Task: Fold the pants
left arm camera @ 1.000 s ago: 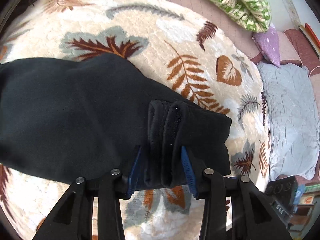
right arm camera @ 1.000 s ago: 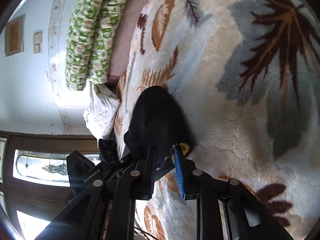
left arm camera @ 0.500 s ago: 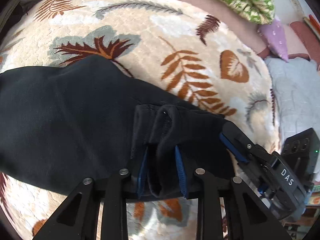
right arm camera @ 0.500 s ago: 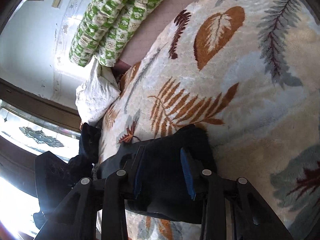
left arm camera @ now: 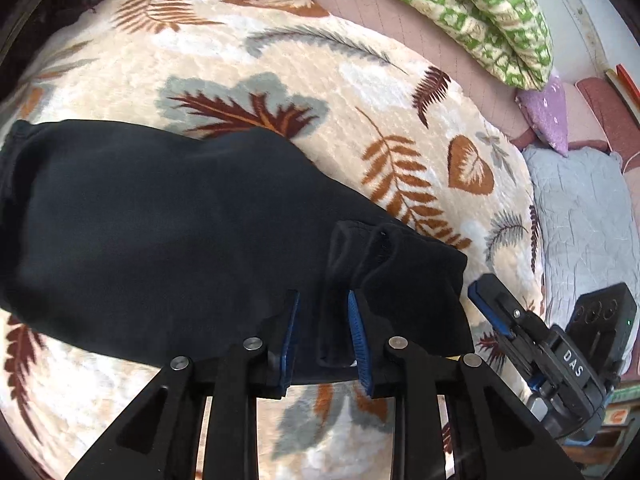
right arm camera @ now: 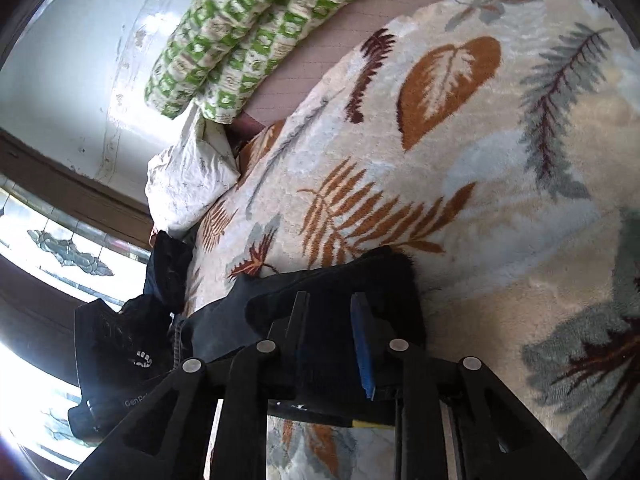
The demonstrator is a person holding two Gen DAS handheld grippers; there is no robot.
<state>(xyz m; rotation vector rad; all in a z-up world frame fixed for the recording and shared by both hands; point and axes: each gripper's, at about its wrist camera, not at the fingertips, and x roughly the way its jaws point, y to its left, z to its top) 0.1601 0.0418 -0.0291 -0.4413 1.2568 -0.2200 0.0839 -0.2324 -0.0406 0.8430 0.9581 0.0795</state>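
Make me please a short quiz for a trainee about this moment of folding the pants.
1. True or false: the pants are white.
2. What is between the pads of the right claw? A the pants, B a pillow, C nothing.
3. Fill in: the blanket under the pants has a pattern of ___.

Key: 1 false, they are black. 2 A. 3 leaves.

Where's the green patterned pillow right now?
In the left wrist view, the green patterned pillow lies top right, beyond the leaf-print blanket, above the purple cushion.
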